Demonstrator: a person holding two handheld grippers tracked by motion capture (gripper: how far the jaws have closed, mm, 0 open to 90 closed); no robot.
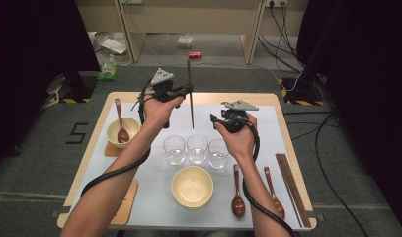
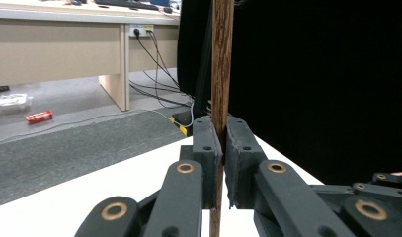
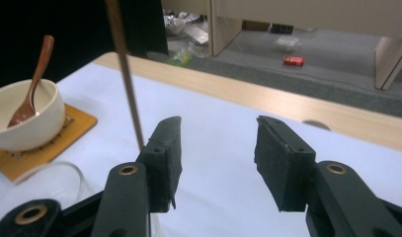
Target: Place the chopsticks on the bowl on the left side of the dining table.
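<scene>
Above the far middle of the counter [image 1: 139,98], the left gripper [image 1: 187,90] has its fingers [image 2: 207,148] squeezed tight on a brown chopstick [image 1: 190,94] standing straight up, while the right gripper [image 1: 214,120] nearby has its fingers [image 3: 282,163] spread wide, holding nothing.

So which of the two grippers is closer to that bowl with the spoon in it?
The left. The left gripper, shut on a chopstick, hangs just beyond and to the right of the bowl with the spoon. The right gripper is farther right, behind the three glasses.
</scene>
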